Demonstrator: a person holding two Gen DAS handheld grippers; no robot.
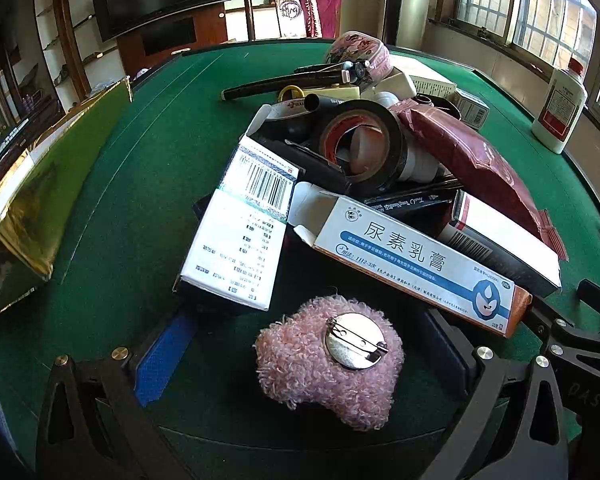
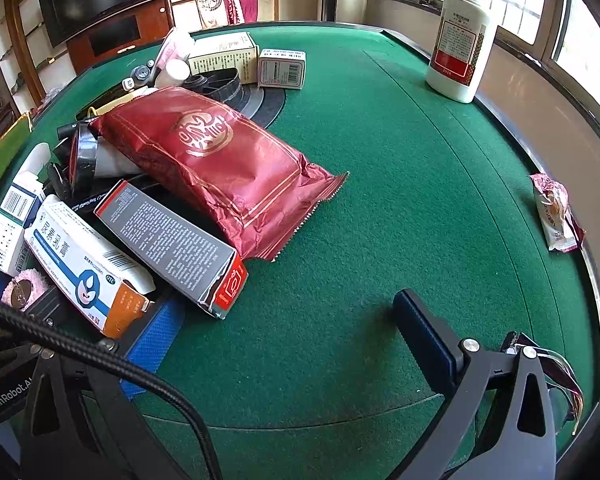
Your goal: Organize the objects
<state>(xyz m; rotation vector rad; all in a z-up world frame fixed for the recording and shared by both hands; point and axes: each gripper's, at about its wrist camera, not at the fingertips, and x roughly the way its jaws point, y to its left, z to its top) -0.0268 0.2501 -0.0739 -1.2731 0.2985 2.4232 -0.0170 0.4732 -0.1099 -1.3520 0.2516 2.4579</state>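
A: We have the left hand-held gripper (image 1: pixel 300 360) spread wide over the green tabletop (image 1: pixel 148 152), and the pink plush brooch (image 1: pixel 328 360) lies between its fingers, pin side up. We cannot tell whether either pad touches it.

B: And just beyond the brooch we see the pile: the white ointment box (image 1: pixel 416 268) lying across the front, a barcode box (image 1: pixel 240 232) beside it toward the left, and the black tape roll (image 1: pixel 364 144) tilted on top behind them.

A: The red foil bag (image 2: pixel 220 168) leans on the pile's right flank, its lower end down on the felt. A grey box with a red end (image 2: pixel 176 244) lies against that bag.

B: Our right hand-held gripper (image 2: pixel 296 340) also stands wide open, holding nothing, over bare felt near the tabletop's near edge.

A: Well apart from the pile, the white bottle with a red cap (image 2: pixel 460 40) stands upright near the far right edge, and a small snack packet (image 2: pixel 556 216) lies at the right edge.
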